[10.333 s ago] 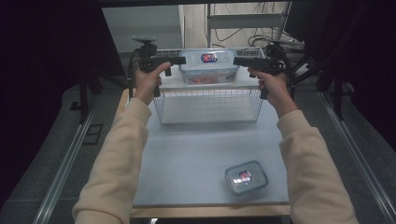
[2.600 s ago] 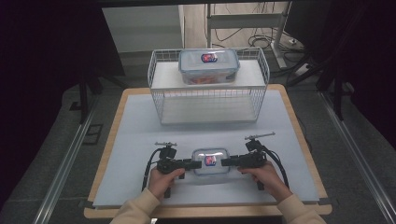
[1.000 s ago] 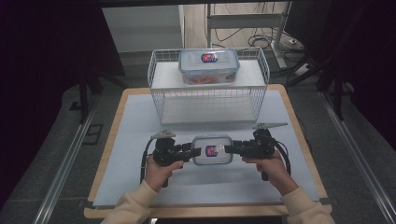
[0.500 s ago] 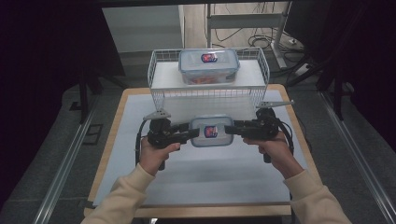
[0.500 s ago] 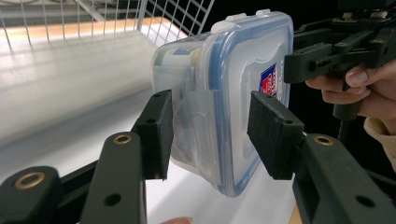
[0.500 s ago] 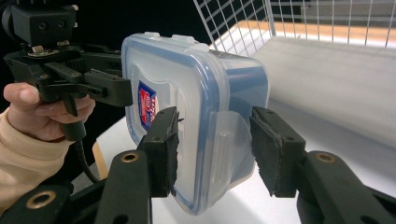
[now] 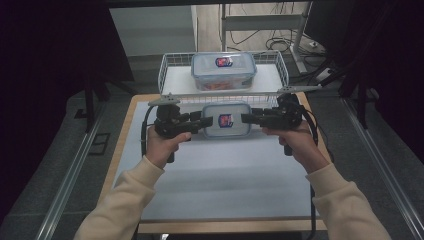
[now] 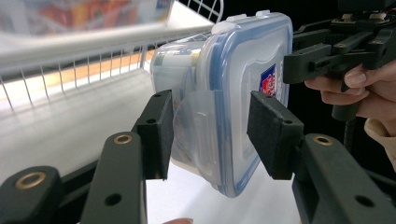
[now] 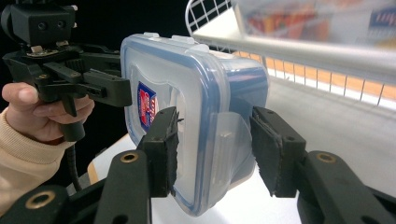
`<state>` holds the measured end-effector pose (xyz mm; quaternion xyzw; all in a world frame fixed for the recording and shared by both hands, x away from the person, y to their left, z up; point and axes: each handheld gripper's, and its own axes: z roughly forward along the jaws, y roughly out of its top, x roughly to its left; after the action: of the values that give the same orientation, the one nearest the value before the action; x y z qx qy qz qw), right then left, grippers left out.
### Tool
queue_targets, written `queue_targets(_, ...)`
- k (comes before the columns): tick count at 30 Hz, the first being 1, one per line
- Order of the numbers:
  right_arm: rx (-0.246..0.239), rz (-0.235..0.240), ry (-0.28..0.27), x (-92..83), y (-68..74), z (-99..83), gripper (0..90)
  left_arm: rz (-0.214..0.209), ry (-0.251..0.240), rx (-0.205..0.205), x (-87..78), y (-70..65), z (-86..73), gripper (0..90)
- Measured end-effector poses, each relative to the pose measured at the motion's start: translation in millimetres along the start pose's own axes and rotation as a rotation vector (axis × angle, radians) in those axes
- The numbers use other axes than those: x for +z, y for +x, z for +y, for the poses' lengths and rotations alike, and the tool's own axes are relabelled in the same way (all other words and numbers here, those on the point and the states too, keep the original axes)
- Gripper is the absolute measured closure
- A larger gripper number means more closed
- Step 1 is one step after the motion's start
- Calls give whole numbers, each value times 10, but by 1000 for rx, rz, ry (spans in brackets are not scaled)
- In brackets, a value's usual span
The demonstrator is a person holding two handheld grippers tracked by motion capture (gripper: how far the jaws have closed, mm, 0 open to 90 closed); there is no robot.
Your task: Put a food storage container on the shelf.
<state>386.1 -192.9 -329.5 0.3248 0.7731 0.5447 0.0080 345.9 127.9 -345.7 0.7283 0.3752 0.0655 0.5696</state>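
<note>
Two lidded plastic boxes here: one (image 7: 226,120) up off the table (image 7: 215,185) near its far edge, one (image 7: 223,70) inside the wire basket (image 7: 167,75) at that far edge. One basket, one table. Two grippers, left (image 7: 199,123) and right (image 7: 248,118), one per hand.

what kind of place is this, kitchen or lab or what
Most likely a lab or recording workspace, not a kitchen: a bare work table in a dark room, loose cables on the floor behind it, and a wire basket holding a food container.
</note>
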Motion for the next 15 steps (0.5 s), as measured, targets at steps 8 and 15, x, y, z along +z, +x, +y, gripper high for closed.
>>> queue_targets(8, -25, -9, -20, -29, -26, 268, 524, 0, -18, 26, -7, 52, 274, 524)
queue_targets(15, -43, -14, -33, -38, -49, 467, 524, -5, -29, 33, -11, 109, 459, 525)
